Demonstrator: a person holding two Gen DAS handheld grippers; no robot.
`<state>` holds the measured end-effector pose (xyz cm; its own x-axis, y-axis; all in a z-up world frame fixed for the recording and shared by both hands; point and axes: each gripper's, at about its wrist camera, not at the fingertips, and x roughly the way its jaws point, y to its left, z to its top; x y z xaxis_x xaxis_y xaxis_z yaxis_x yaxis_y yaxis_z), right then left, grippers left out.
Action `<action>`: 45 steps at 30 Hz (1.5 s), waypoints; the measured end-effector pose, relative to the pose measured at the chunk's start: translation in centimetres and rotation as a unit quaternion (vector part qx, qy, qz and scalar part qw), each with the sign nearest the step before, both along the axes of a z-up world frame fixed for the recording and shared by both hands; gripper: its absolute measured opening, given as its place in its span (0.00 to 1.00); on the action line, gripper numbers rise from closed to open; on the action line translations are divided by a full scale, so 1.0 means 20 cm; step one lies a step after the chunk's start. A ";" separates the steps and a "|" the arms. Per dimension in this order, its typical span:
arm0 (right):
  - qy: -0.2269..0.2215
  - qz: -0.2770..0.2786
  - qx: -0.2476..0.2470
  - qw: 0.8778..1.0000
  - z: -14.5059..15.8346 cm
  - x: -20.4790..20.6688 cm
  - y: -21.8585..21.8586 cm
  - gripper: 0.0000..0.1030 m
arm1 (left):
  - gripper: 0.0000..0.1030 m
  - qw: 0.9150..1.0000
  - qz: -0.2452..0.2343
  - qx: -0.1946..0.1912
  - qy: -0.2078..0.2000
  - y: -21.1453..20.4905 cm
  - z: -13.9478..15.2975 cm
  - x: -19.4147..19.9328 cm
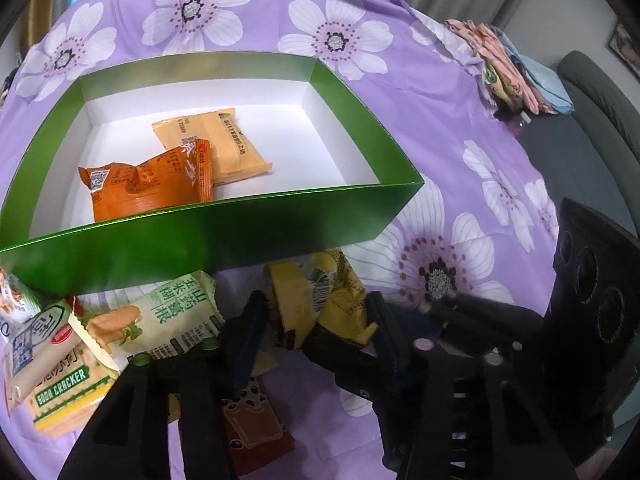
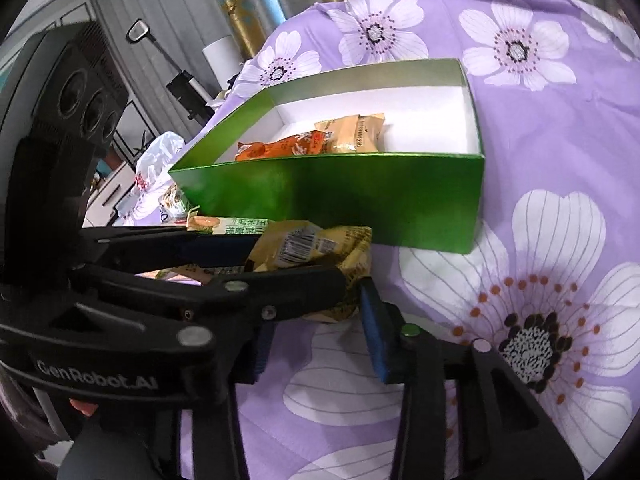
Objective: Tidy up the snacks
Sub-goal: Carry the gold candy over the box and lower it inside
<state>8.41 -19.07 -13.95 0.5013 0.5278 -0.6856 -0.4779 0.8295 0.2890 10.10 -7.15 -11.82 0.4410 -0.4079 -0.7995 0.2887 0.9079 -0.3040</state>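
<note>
Purple floral cloth (image 1: 460, 128): covers the whole work surface; everything below is placed relative to the green box standing on it.

Green box (image 1: 224, 236): open-topped, white inside, glossy green walls; upright on the cloth.

Orange snack packet (image 1: 144, 188): inside the box, toward its near wall, lying partly over the next item.

Pale tan snack packet (image 1: 228, 144): inside the box, just behind the orange one and touching it.

Left gripper (image 1: 316, 312): just outside the box's near wall, its two fingers clenched on either side of the yellow snack packet (image 1: 316, 296), which sits crumpled against the foot of that wall. In the right wrist view the same packet (image 2: 308, 244) is seen pinched between those dark fingers.

Right gripper (image 2: 316, 344): in front of the box's near wall, beside the left gripper, fingers released and spread with bare cloth between the blue pads (image 2: 376, 336).

Green-and-white corn snack packet (image 1: 172, 320): outside the box, just left of the yellow packet.

Soda cracker packet (image 1: 60, 392): outside, further left of the box's near corner.

Brown chocolate-print packet (image 1: 252, 420): outside, nearest the camera, partly hidden under the left gripper's body.
</note>
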 end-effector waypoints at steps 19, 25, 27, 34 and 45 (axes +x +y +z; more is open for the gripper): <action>-0.059 0.013 -0.006 0.998 0.20 -0.16 0.00 0.25 | 0.39 0.998 -0.010 -0.018 -0.061 0.00 0.26 -0.14; -0.092 0.014 -0.008 0.996 0.33 -0.16 0.01 0.25 | 0.39 0.996 -0.007 -0.022 -0.089 0.01 0.36 -0.13; -0.101 0.015 -0.010 0.995 0.36 -0.15 0.01 0.25 | 0.39 0.995 -0.004 -0.022 -0.097 0.02 0.39 -0.10; -0.119 0.023 -0.019 0.992 0.42 0.00 0.06 0.25 | 0.39 0.994 0.012 -0.025 -0.105 0.07 0.43 0.03; -0.105 0.036 -0.031 0.993 0.37 0.26 0.18 0.25 | 0.39 0.996 0.043 -0.033 -0.074 0.18 0.32 0.27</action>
